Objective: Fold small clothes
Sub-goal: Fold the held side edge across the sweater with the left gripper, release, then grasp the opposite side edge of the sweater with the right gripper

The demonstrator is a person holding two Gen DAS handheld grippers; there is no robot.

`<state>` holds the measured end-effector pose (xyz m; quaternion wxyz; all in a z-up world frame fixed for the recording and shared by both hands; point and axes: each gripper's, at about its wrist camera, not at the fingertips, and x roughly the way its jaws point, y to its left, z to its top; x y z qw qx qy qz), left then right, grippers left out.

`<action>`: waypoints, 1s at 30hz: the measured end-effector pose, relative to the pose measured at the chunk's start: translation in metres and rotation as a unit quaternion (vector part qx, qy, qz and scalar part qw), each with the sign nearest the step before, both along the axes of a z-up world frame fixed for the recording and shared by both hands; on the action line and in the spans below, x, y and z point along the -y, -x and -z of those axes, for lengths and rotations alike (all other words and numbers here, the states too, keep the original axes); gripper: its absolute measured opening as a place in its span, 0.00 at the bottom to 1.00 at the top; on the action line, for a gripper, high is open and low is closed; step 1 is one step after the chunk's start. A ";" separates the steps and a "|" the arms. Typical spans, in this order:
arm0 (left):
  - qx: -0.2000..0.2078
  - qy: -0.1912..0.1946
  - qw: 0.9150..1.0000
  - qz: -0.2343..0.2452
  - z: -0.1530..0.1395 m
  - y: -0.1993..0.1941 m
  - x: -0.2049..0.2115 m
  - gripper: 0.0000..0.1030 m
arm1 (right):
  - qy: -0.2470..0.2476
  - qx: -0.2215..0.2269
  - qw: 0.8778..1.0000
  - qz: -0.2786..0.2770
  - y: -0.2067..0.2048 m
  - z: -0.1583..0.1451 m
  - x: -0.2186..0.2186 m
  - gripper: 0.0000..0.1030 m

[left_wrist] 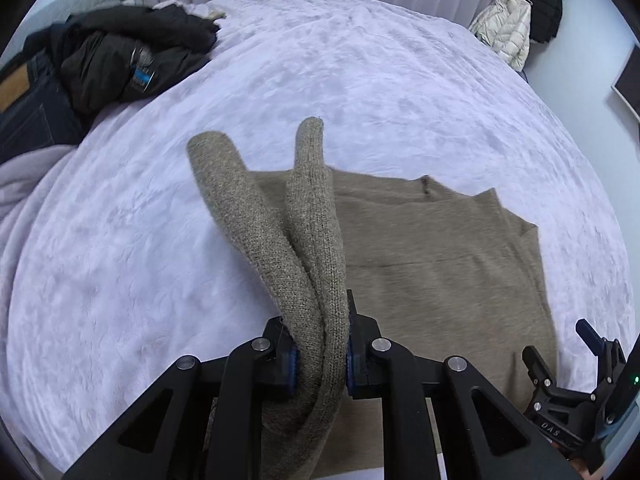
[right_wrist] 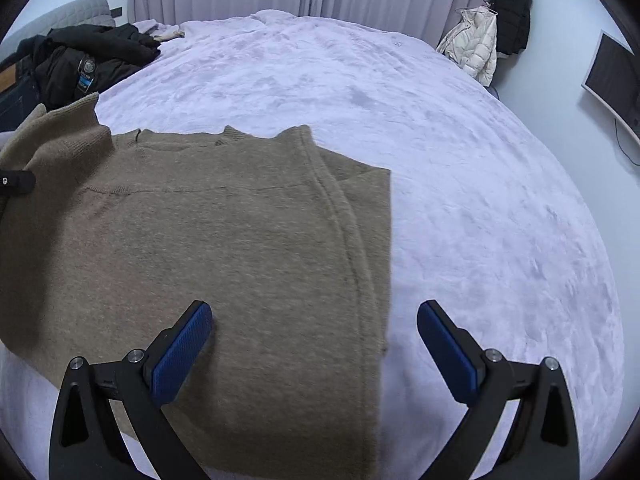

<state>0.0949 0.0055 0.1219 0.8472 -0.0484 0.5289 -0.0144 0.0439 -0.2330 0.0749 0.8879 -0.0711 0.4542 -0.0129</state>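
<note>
a brown knitted sweater lies spread on a bed covered by a pale lilac blanket, its right side already folded in over the body. the left gripper is clamped on a doubled fold of the sweater's left edge, the bunched knit squeezed between its blue pads and raised off the blanket, two rounded loops of fabric standing up beyond the fingers. the right gripper hangs above the lower right part of the sweater with its jaws spread wide and nothing between them; one finger is over the knit, the other over the bare blanket just beside the folded edge. in the left wrist view the right gripper shows at the lower right margin, near the sweater's hem. at the far left of the bed sits a heap of dark clothes, a black jacket over jeans. a cream padded coat and a black coat hang by the wall beyond the bed.
</note>
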 end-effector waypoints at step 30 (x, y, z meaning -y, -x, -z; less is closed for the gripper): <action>-0.023 -0.023 0.991 0.129 -0.010 0.006 0.232 0.97 | -0.129 0.007 0.991 0.026 0.052 0.024 0.127 0.99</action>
